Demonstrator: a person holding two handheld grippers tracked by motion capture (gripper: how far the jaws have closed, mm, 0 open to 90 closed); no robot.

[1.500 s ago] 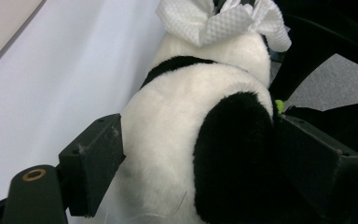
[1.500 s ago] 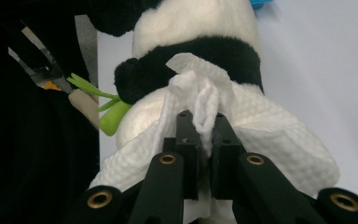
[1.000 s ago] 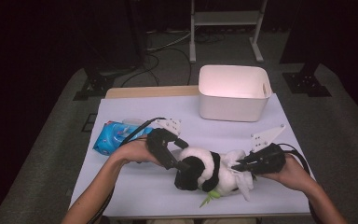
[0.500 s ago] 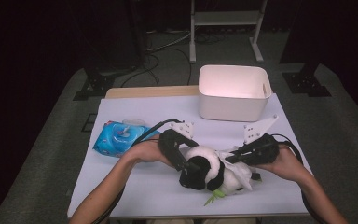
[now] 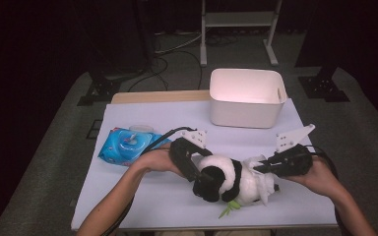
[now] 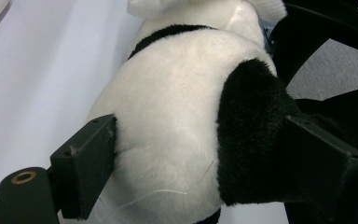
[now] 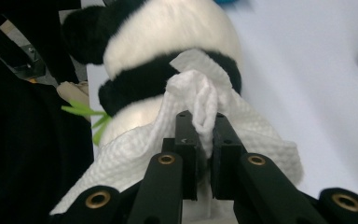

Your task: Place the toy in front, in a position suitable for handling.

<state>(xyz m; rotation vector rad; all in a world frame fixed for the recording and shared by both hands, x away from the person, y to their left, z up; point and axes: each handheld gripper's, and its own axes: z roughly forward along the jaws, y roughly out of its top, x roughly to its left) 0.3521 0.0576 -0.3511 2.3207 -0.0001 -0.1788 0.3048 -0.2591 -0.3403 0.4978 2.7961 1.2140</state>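
Panda plush (image 5: 229,181) shifted rightward, lying crosswise, head left, left gripper (image 5: 197,174) fingers clamping head, right gripper (image 5: 261,167) fingers pinching white wipe (image 7: 200,100)

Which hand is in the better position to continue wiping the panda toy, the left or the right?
Right, probably. The right gripper is shut on the white wipe, which lies against the plush panda. The left gripper clamps the panda's head, steadying it.

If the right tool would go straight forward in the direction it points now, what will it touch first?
The right tool, shut on a white wipe, points at the panda plush toy. Going straight on, it would likely press the wipe into the panda's body, just behind the cloth; the exact gap is unclear.
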